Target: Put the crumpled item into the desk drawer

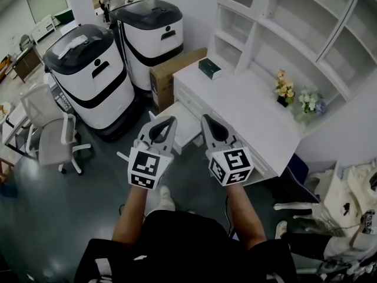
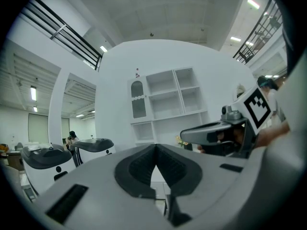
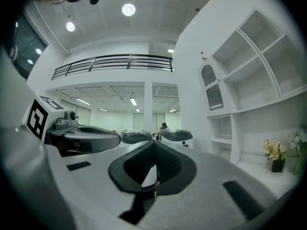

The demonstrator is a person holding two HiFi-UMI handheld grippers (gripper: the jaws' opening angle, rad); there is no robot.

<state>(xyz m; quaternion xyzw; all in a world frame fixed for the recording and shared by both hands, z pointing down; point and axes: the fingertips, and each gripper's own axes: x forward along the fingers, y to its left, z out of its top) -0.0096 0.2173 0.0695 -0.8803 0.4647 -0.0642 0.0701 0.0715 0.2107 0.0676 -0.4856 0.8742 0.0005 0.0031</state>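
My left gripper (image 1: 171,120) and right gripper (image 1: 205,118) are held side by side and level in front of a white desk (image 1: 253,108). Between their tips a white desk drawer (image 1: 187,130) stands pulled out. In the left gripper view the left gripper (image 2: 156,146) has its jaws together with nothing between them. The right gripper (image 3: 154,143) in its own view is likewise shut and empty. No crumpled item shows in any view. A dark green box (image 1: 209,68) lies on the desk's far end.
Two big white-and-black machines (image 1: 94,81) (image 1: 150,34) stand left of the desk, with a cardboard box (image 1: 174,72) between them and it. White shelves (image 1: 294,28) rise behind the desk, two flower pots (image 1: 284,89) on it. An office chair (image 1: 50,128) is at left, bags (image 1: 347,205) at right.
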